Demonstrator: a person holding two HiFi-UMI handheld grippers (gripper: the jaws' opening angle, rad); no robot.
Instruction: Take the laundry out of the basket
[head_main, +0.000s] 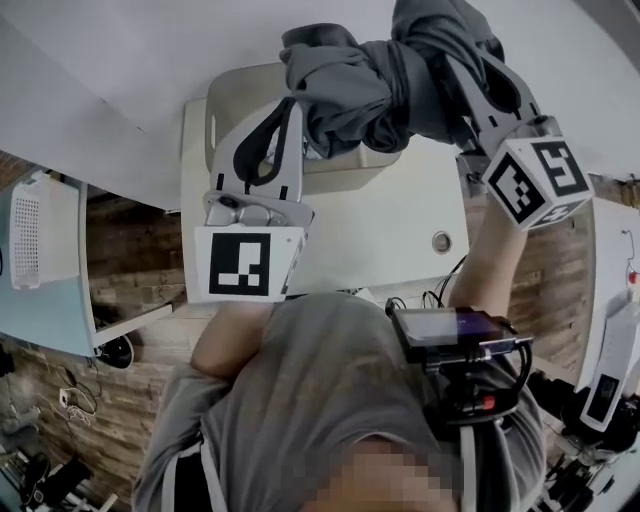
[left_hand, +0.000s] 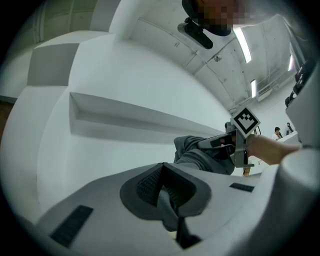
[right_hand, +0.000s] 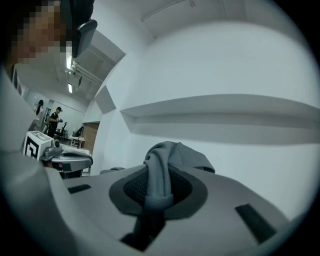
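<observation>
A dark grey garment (head_main: 370, 90) hangs bunched in the air between both grippers, above the pale laundry basket (head_main: 225, 100) on the white table (head_main: 380, 230). My left gripper (head_main: 283, 115) is shut on the cloth's left end; a thin grey fold (left_hand: 167, 202) shows pinched between its pads. My right gripper (head_main: 448, 68) holds the right end higher up, shut on a thick rolled fold (right_hand: 159, 185) that stands up between its pads. In the left gripper view the garment (left_hand: 200, 155) runs across to the right gripper (left_hand: 235, 147). The basket's inside is mostly hidden by cloth.
A round cable hole (head_main: 441, 241) sits in the table near me. Camera gear (head_main: 455, 335) hangs on my chest. A white unit (head_main: 30, 240) stands on the wooden floor at left, more equipment (head_main: 610, 380) at right. A white wall with a ledge (right_hand: 225, 112) lies ahead.
</observation>
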